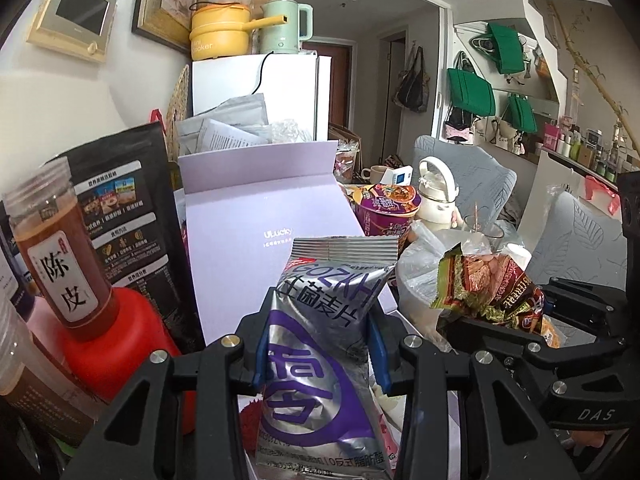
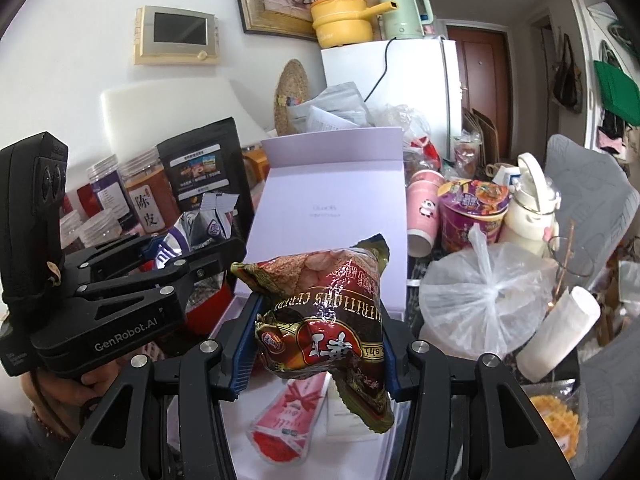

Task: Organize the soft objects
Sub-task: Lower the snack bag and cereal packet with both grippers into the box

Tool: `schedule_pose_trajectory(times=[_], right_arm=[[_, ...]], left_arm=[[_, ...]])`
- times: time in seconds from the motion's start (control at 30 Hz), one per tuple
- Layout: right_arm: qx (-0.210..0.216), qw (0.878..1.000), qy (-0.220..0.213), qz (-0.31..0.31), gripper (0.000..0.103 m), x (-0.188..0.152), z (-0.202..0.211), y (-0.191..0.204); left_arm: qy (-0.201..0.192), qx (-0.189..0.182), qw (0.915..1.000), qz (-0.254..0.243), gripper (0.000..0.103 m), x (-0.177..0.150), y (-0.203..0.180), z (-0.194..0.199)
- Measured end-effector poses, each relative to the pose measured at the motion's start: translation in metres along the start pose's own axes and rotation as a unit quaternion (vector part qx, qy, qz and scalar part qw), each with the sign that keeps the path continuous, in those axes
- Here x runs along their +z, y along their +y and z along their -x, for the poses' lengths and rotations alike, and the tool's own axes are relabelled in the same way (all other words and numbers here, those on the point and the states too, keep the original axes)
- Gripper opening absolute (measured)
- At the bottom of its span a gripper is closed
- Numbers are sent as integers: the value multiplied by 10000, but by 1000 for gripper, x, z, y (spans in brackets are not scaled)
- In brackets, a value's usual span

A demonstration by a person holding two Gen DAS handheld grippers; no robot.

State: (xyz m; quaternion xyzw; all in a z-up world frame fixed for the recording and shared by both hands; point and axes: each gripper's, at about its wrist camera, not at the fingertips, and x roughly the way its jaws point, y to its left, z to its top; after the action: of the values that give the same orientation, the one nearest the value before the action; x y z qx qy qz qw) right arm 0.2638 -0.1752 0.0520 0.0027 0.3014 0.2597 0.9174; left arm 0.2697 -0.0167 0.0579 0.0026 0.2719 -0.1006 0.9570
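My left gripper [image 1: 320,344] is shut on a silver and purple cereal packet [image 1: 324,344], held upright above an open lilac gift box [image 1: 256,216]. My right gripper [image 2: 320,344] is shut on a dark red and gold cereal bag [image 2: 332,320], held above the same lilac box [image 2: 332,200]. The red bag also shows in the left wrist view [image 1: 492,292], at the right. The left gripper and its silver packet [image 2: 212,224] show at the left of the right wrist view. A red and white packet [image 2: 288,420] lies in the box under the red bag.
Left of the box stand a black pouch [image 1: 124,208], an amber jar [image 1: 60,256] and a red container [image 1: 132,340]. Right of it are a purple noodle cup [image 2: 472,212], pink panda cups [image 2: 424,212], a white bottle [image 2: 532,208] and a tied plastic bag [image 2: 484,292].
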Motion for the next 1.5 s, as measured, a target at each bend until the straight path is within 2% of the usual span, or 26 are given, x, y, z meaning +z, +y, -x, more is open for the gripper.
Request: schedule_pose_trajectory(times=[0.43,0.7,0.87,1.5], right_arm=[[-114,9988,449,-170,51,-15,-45,-20],[-147,9957,903,-172,52,-29,-73,-22],[-192,9944,1034,-110,52,-34,-82,-21],[-75,9903,1376,-168,55,-46,-105,-17]], left_arm=[[562,126,9983,-52,39,-19,6,-44],[1071,103,9942,22,39,-34,8,-69],[1275,63,9917,128,39,-39,10,-80],[1695,252,9852,78,41,-45,8,-104]])
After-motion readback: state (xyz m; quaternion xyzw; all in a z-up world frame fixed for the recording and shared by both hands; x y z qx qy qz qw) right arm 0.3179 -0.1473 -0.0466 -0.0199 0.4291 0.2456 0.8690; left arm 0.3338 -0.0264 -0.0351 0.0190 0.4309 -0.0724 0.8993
